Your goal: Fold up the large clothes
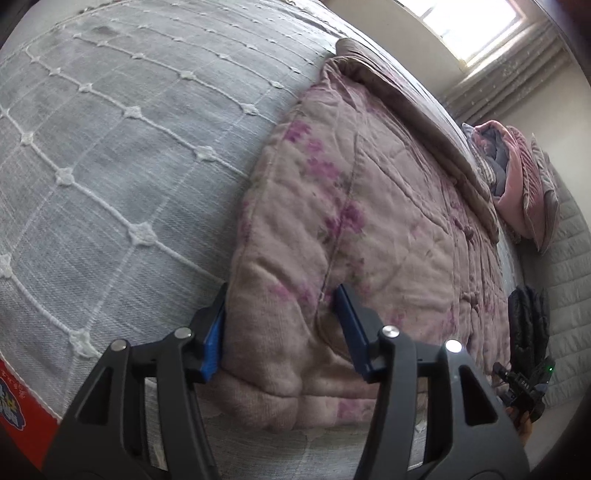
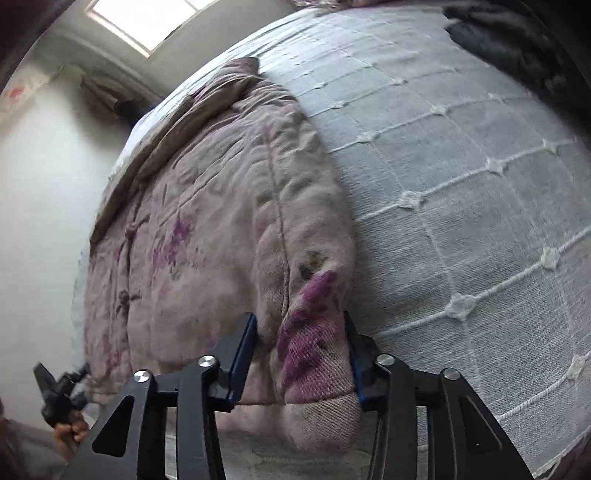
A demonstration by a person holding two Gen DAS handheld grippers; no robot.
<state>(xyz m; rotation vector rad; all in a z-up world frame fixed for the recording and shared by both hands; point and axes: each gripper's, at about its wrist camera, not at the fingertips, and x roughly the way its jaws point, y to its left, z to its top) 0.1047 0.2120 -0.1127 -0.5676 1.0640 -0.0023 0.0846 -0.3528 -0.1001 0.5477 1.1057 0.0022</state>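
While both tongs pinch the quilted jacket [image 1: 351, 206] hem corners | left tongs [image 1: 282, 332], right tongs [image 2: 301, 354] | ready to lift evenly off the bed [image 1: 110, 147]

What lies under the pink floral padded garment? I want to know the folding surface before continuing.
Around the garment a grey bedspread with white stitched diamonds shows on every visible side, so it probably continues underneath. Whatever lies directly beneath is covered.

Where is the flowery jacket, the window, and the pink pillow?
flowery jacket [image 1: 369, 206]: left wrist view, on its quilted front.
window [image 1: 469, 26]: left wrist view, on the bright pane.
pink pillow [image 1: 517, 177]: left wrist view, on its ribbed side.
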